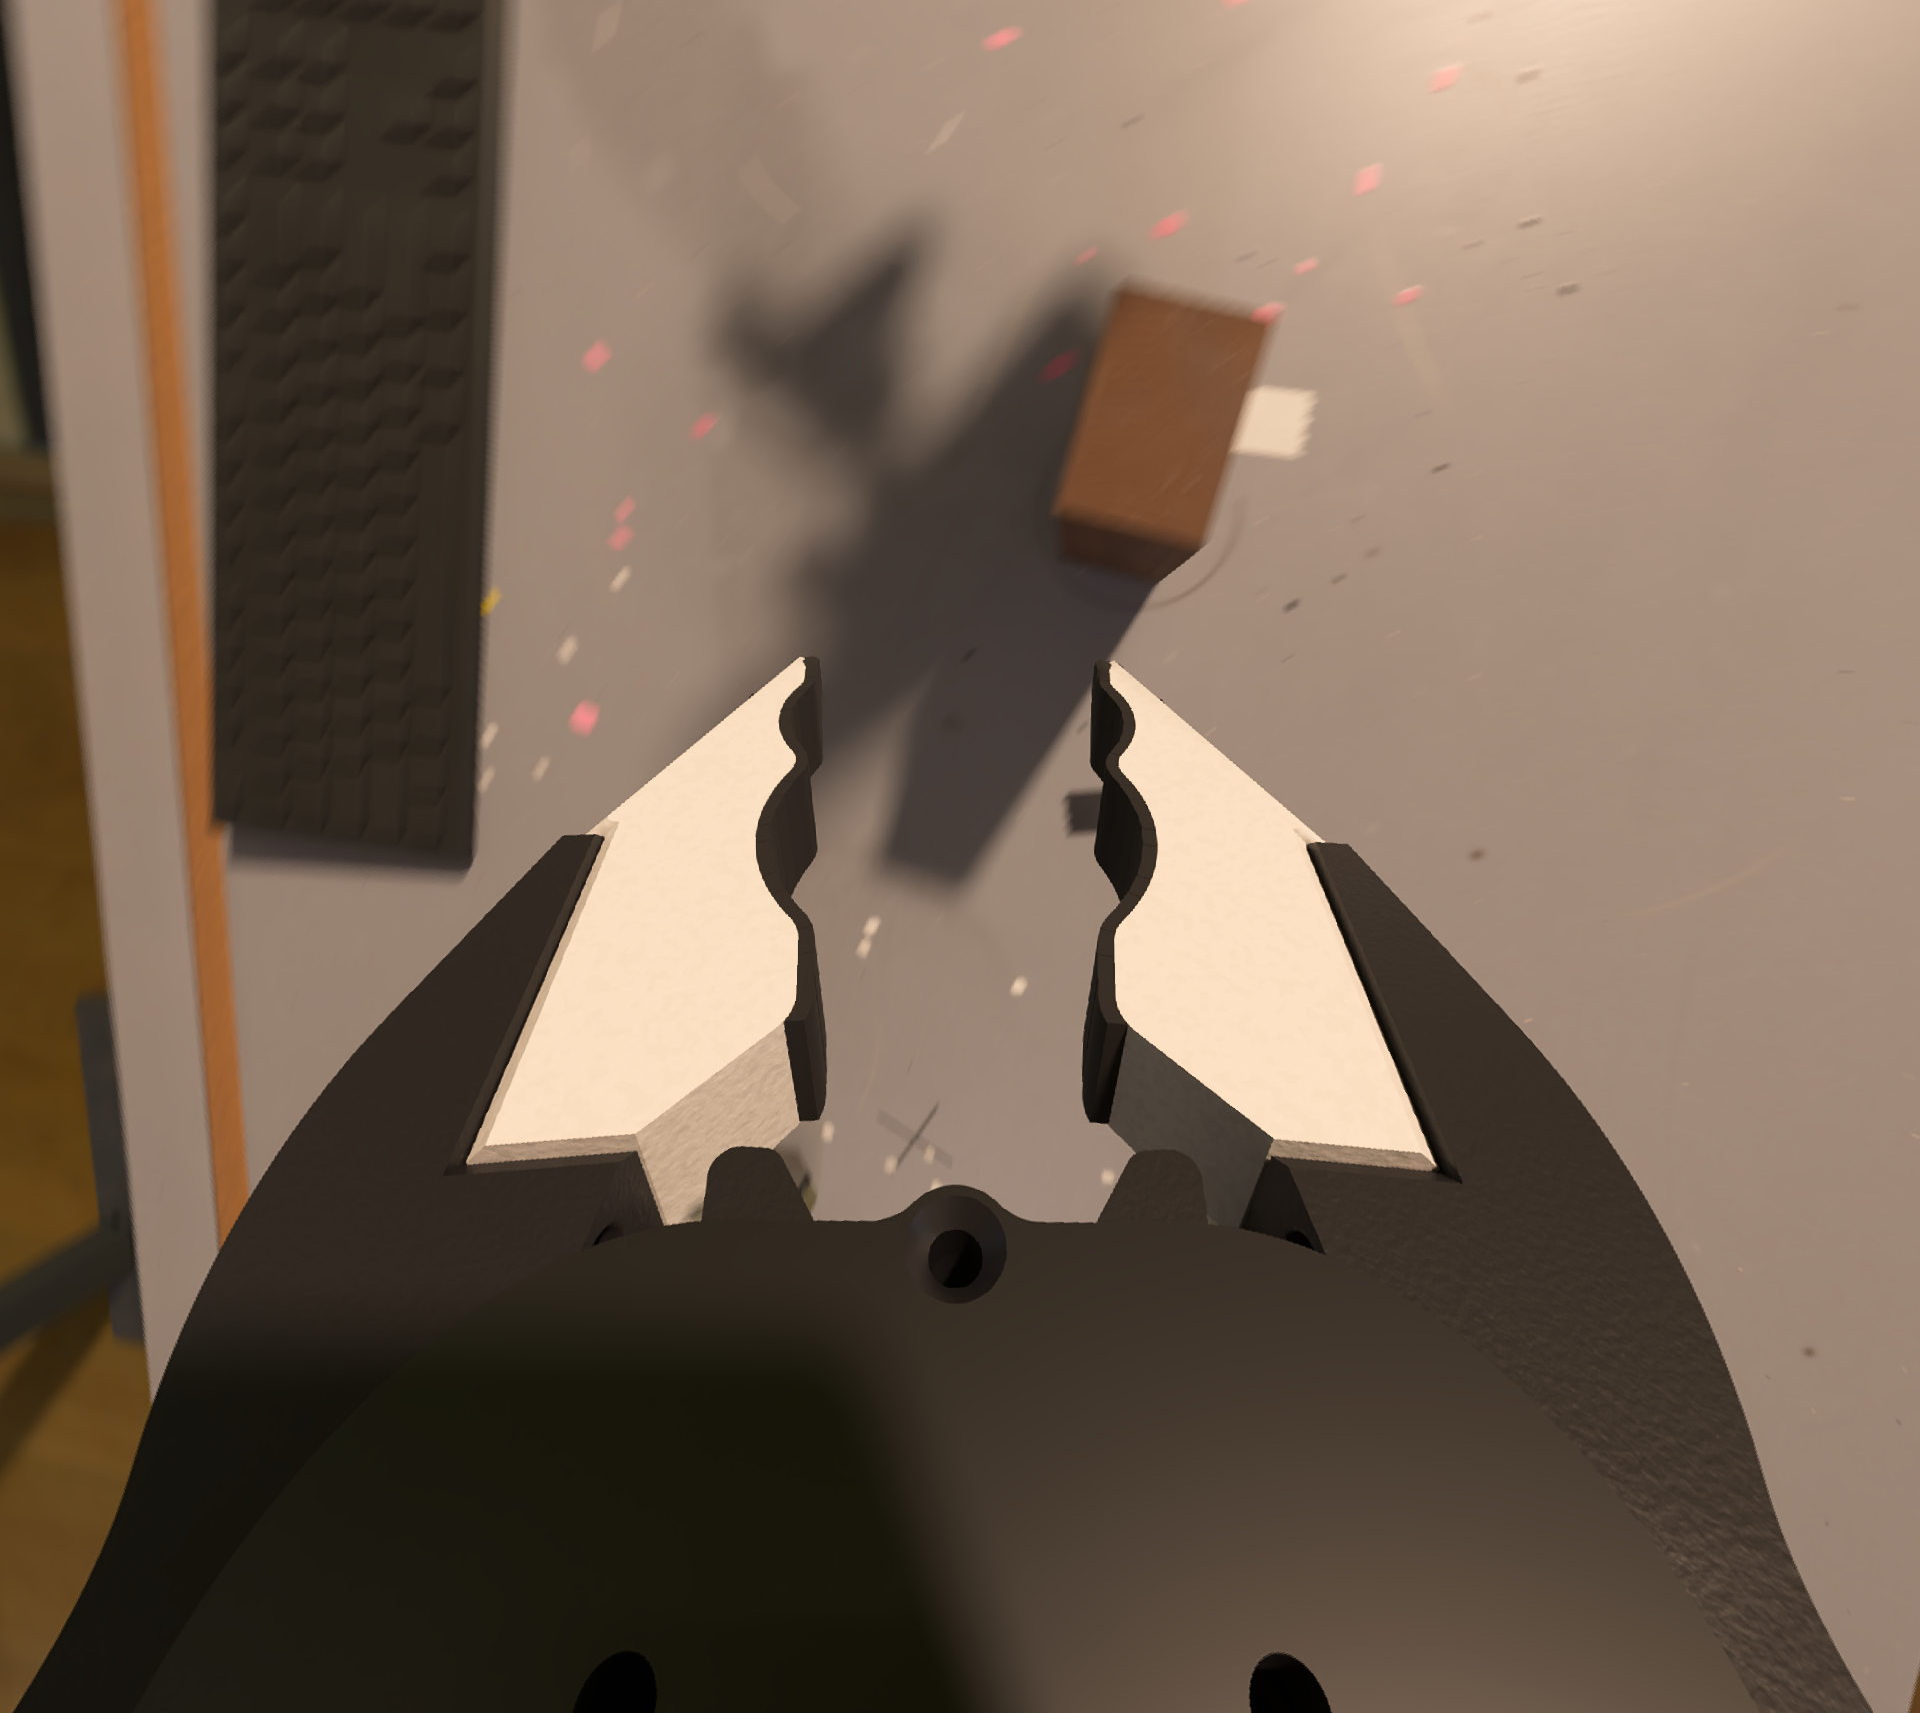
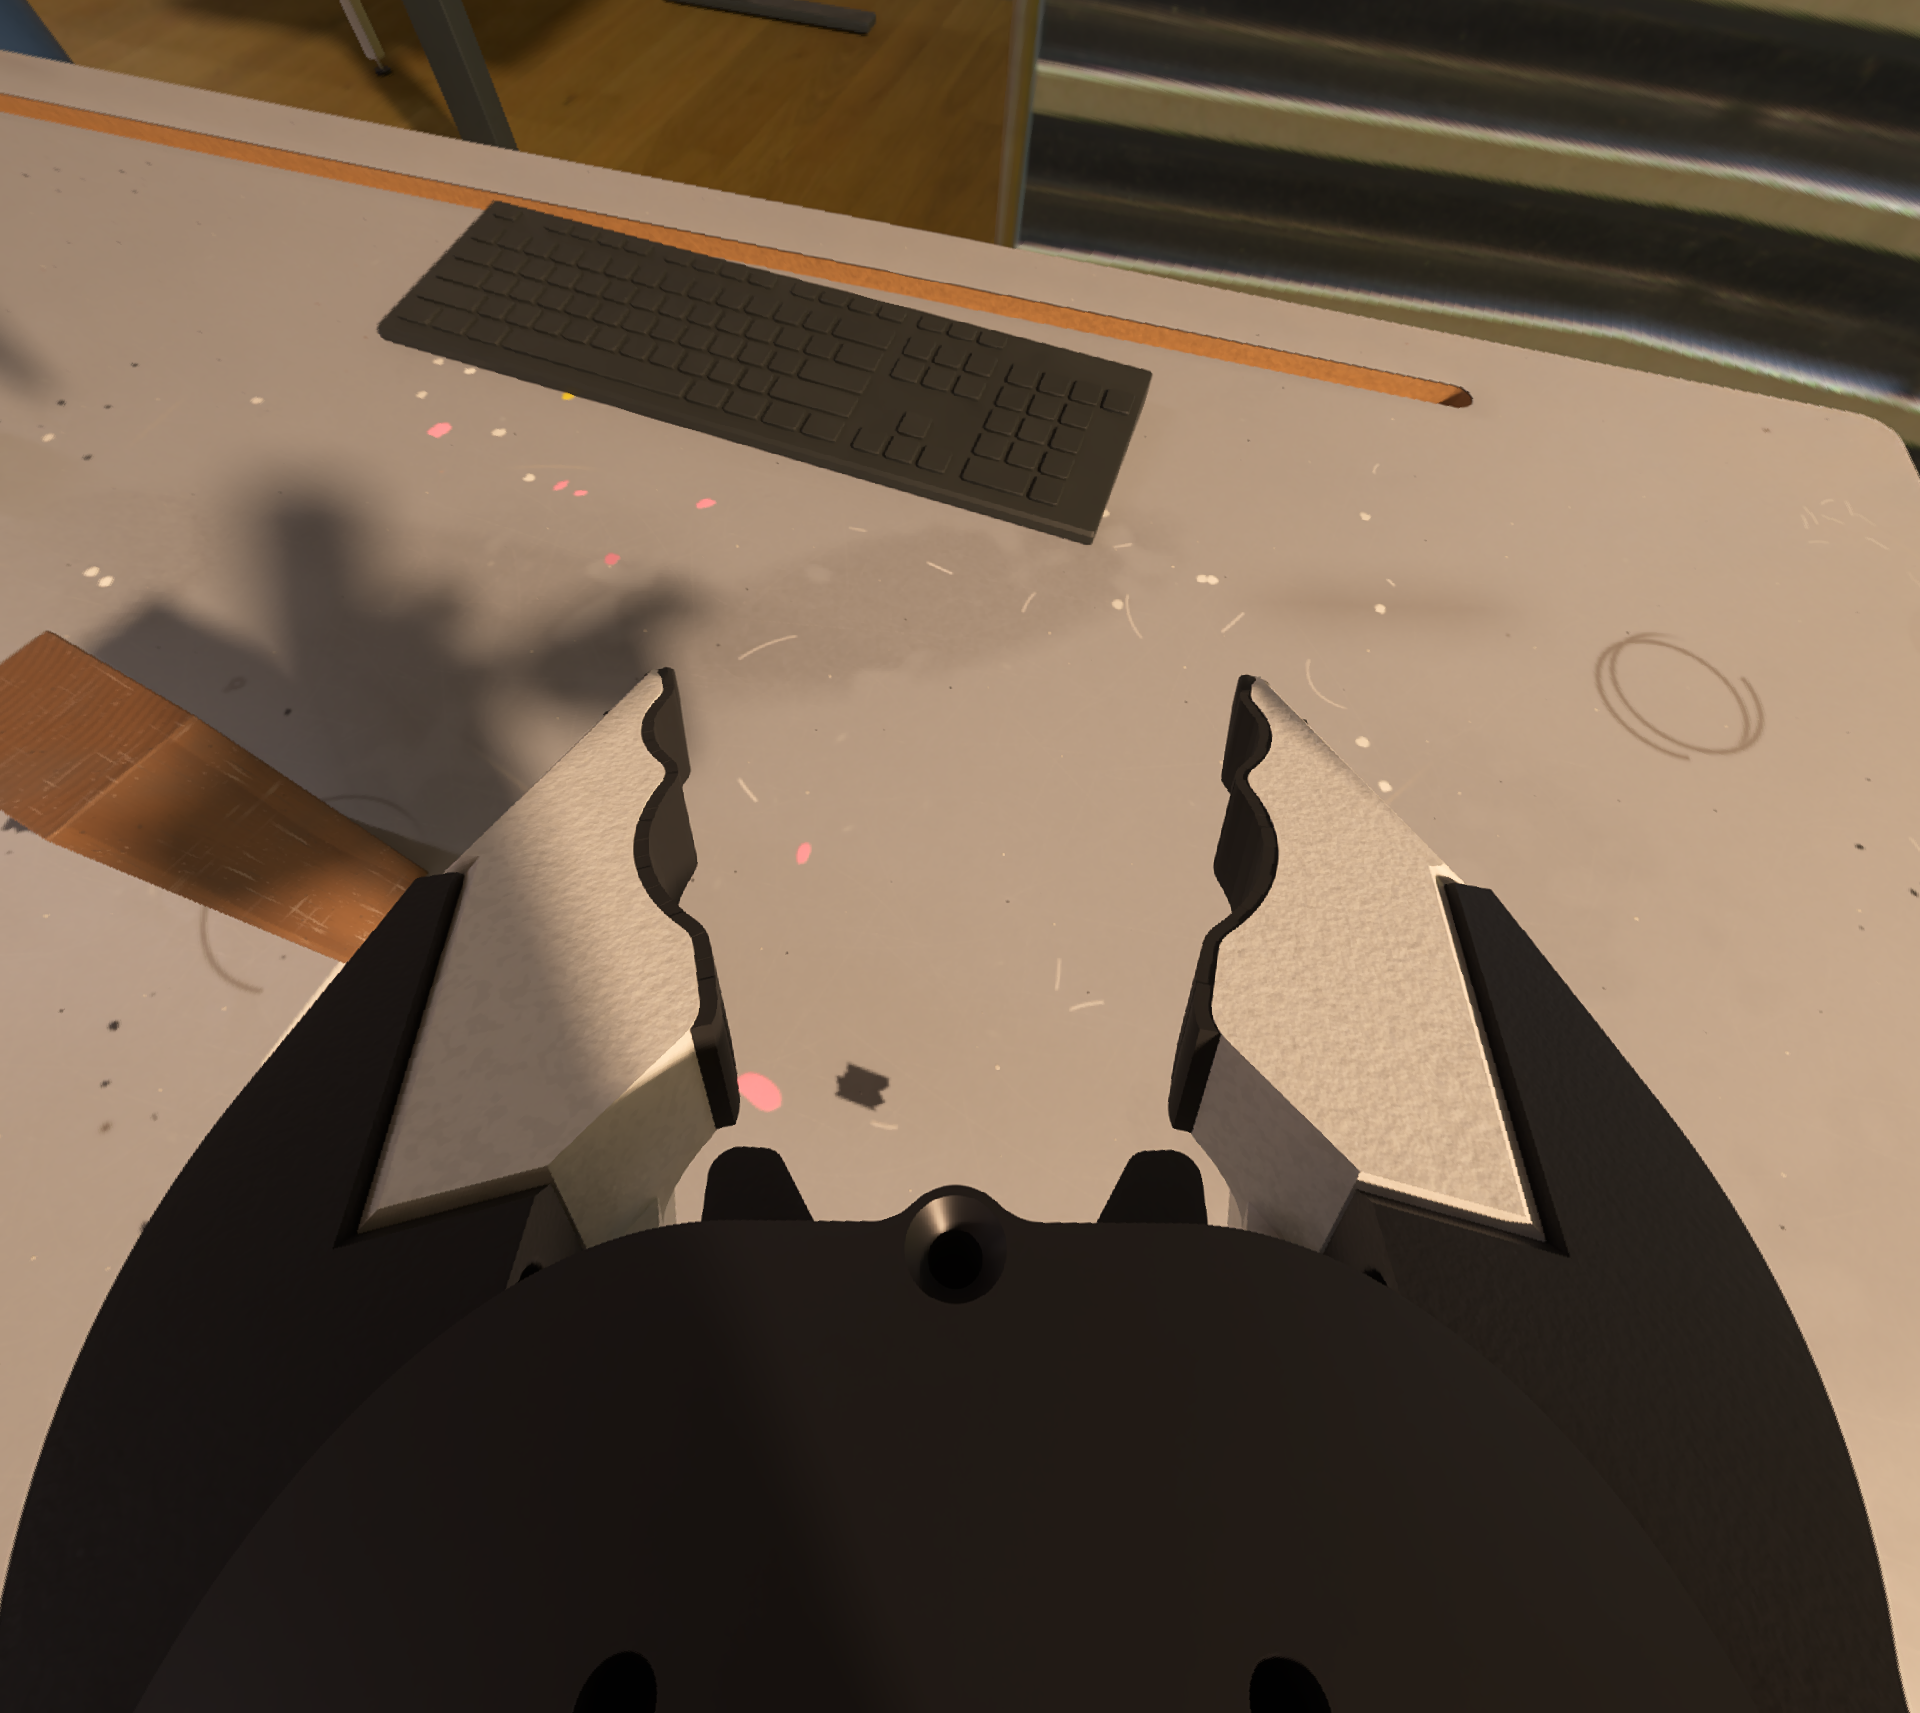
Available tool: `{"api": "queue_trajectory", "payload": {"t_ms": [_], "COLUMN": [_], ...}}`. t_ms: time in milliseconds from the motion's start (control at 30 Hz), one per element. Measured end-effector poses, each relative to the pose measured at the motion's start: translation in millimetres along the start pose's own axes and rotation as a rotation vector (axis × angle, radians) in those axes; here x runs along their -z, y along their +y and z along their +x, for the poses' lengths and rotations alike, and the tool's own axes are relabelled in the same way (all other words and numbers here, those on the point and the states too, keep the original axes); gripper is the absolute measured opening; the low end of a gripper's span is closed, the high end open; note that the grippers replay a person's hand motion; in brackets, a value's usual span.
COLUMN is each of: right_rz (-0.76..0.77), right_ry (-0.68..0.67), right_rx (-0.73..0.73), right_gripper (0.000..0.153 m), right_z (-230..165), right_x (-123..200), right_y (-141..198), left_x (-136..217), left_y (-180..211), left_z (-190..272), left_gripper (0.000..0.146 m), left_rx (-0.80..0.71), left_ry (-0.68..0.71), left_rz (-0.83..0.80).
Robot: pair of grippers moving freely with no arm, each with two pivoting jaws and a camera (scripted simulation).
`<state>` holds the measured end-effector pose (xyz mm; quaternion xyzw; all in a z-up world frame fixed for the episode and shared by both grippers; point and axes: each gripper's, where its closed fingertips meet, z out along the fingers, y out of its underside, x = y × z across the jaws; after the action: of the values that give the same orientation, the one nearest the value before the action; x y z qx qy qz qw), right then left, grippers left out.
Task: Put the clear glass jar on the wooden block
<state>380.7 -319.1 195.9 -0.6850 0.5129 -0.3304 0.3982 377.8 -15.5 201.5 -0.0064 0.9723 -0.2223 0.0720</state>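
The wooden block is a brown rectangular block lying flat on the grey table, ahead and a little right of my left gripper. The left gripper is open and empty, high above the table. In the right wrist view the block lies at the left edge, partly behind my left finger. My right gripper is open and empty over bare table. No clear glass jar shows in either view.
A dark keyboard lies along the table's far side, next to an orange strip; it also shows in the right wrist view. The table edge and its corner are at the right. A small white patch sits beside the block.
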Motion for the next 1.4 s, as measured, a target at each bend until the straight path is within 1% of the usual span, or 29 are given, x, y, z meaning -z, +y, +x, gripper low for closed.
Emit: {"api": "queue_trajectory", "payload": {"t_ms": [67, 133, 200, 233, 300, 367, 467, 633, 833, 933, 1067, 1167, 1267, 1333, 1400], "right_rz": [-0.013, -0.021, -0.029, -0.036, -0.05, -0.06, -0.068, -0.083, -0.107, -0.117, -0.12, -0.12, -0.12, -0.113, -0.102], "right_ry": [0.011, 0.02, 0.02, 0.023, 0.032, 0.034, 0.035, 0.049, 0.047, 0.042, 0.036, 0.029, 0.021, 0.016, 0.011], "right_rx": [0.005, 0.007, 0.009, 0.013, 0.021, 0.025, 0.023, 0.024, 0.02, 0.023, 0.024, 0.022, 0.02, 0.018, 0.014], "right_gripper": [0.104, 0.104, 0.104, 0.104, 0.104, 0.104, 0.104, 0.104, 0.104, 0.104, 0.104, 0.104, 0.104, 0.104, 0.104], "right_z": [1.9, 3.1, 3.0, 3.1, 3.6, 3.9, 5.2, 9.7, 12.0, 11.1, 10.2, 9.6, 9.1, 8.6, 7.7], "right_x": [-0.7, -1.4, -2.7, -3.7, -6.0, -8.2, -10.8, -13.3, -18.2, -19.8, -19.5, -19.2, -17.9, -16.5, -14.9], "right_y": [2.0, 3.5, 5.0, 6.2, 8.5, 10.2, 12.2, 16.1, 22.1, 24.0, 24.7, 24.9, 24.7, 23.1, 20.7], "left_x": [19.9, 27.9, 26.5, 23.7, 18.1, 9.1, -7.9, -29.2, -45.4, -51.2, -51.9, -42.1, -18.7, 4.0, 28.3], "left_y": [38.5, 91.6, 147.0, 173.2, 217.1, 248.4, 275.0, 301.7, 321.9, 326.7, 324.2, 319.4, 305.5, 285.7, 253.5], "left_z": [-29.2, -54.1, -67.9, -69.9, -79.1, -84.9, -92.2, -99.5, -96.0, -94.5, -98.4, -97.5, -96.6, -96.7, -95.1], "left_gripper": [0.052, 0.054, 0.053, 0.05, 0.051, 0.055, 0.057, 0.059, 0.06, 0.058, 0.054, 0.054, 0.054, 0.054, 0.054], "left_rx": [0.092, 0.206, 0.307, 0.347, 0.38, 0.405, 0.43, 0.432, 0.433, 0.434, 0.434, 0.431, 0.405, 0.37, 0.317], "left_ry": [-0.088, -0.141, -0.172, -0.16, -0.198, -0.21, -0.2, -0.172, -0.119, -0.106, -0.139, -0.154, -0.187, -0.229, -0.276], "left_rz": [-0.024, -0.111, -0.216, -0.275, -0.367, -0.409, -0.415, -0.47, -0.546, -0.566, -0.54, -0.534, -0.517, -0.49, -0.442]}}
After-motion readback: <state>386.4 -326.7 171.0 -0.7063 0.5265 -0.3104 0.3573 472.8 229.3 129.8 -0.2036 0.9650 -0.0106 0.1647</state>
